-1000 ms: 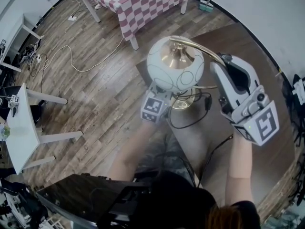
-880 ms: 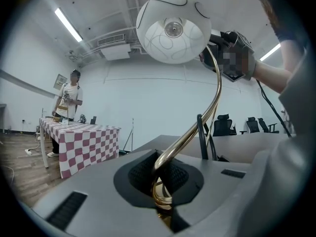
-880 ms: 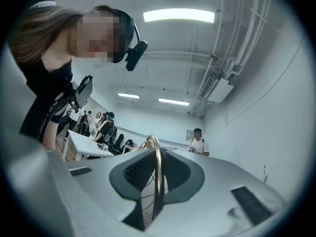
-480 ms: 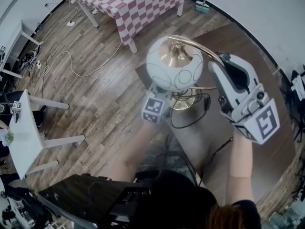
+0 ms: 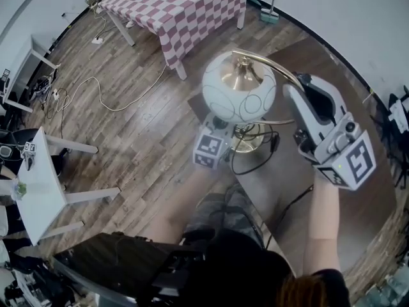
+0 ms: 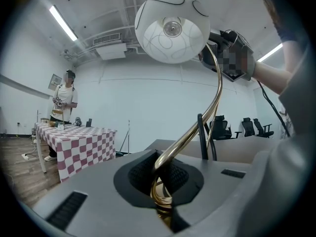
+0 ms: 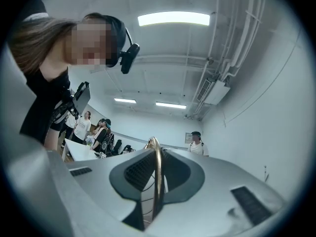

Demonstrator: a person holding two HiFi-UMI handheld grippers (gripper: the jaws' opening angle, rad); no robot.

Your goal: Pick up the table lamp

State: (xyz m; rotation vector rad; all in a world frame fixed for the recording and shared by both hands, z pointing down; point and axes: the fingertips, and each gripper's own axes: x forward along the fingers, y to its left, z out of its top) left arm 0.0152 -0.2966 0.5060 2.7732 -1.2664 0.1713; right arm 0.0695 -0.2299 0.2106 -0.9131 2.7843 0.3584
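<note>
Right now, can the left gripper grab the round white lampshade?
Probably not. The left gripper is shut on the lamp's gold stem near the bottom, and the lampshade sits at the stem's other end, above it. It would have to let go first, leaving only the right gripper holding the stem.

Checkered tbl (image 5: 192, 5) past lamp (image 5: 239, 94); cable (image 5: 121, 108) on flr (image 5: 140, 139)

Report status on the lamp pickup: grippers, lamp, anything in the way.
Left gripper jaws shut on table lamp stem low down; right gripper jaws shut on its upper arc. Lamp upright. Black cord loops by base.
</note>
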